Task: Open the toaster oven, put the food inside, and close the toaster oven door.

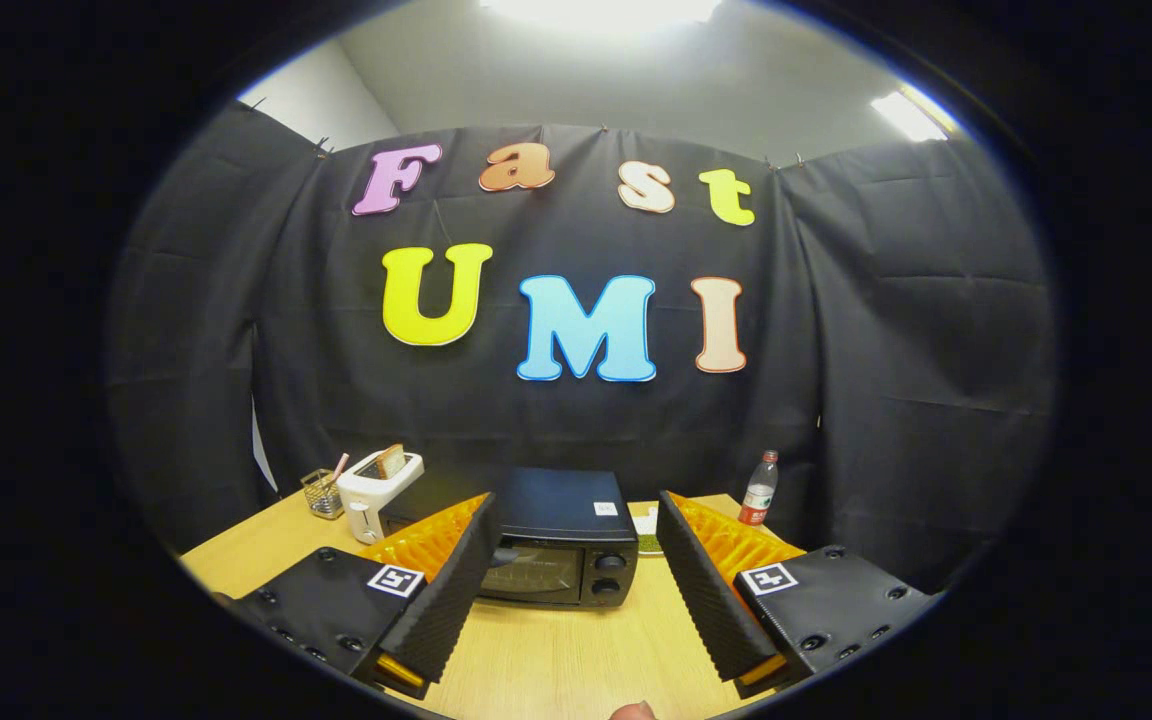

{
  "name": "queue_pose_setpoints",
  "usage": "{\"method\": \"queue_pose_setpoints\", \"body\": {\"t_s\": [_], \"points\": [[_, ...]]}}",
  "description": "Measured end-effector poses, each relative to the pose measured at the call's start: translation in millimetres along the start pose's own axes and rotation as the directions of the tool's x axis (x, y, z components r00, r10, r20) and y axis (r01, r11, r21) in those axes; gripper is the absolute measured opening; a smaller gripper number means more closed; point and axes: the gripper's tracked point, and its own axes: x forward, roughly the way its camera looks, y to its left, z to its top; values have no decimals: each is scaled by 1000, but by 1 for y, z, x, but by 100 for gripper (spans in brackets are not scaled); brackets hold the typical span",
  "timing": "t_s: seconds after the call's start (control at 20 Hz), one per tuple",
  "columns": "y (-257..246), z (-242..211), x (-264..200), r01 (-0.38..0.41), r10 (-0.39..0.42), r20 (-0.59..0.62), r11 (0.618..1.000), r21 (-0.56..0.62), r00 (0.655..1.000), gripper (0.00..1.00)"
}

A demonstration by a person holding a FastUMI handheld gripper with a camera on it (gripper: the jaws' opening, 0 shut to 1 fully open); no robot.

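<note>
Black cloth (896,350) forms the back wall of the booth, hung in folds behind a light wooden table (556,650). Above the cloth, a pale ceiling carries two bright lamps.

Gripper (576,590): held above the near part of the table, with both fingers spread wide apart. Nothing sits between the fingers; bare tabletop shows in the gap. Neither finger touches any object.

Toaster oven (556,545): a dark box standing on the table at 12 o'clock from the gripper, beyond the fingertips. The left finger overlaps its left front corner in the view. The door is closed, with the glass panel upright on the front face. Two round knobs (608,572) sit one above the other at the right side of the front. A small white label lies on the top panel.

White toaster (376,490): at 10 o'clock from the gripper, just beside the oven's left side, with a slice of bread (393,460) standing upright in its slot.

Wire holder (321,492): just left of the white toaster, with a thin stick leaning in it.

Plastic bottle (759,488): upright at 2 o'clock, near the back right corner of the table, well apart from the oven.

Between the oven and the right finger, a small greenish item (647,532) lies on the table; its nature cannot be determined.
</note>
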Motion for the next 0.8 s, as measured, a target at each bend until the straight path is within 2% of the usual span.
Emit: {"method": "queue_pose_setpoints", "body": {"t_s": [0.3,0.8], "points": [[-8,10,-4,18,-19,35,999,31,999,99],[-7,1,-3,9,-10,14,998,69,1000,99]]}}
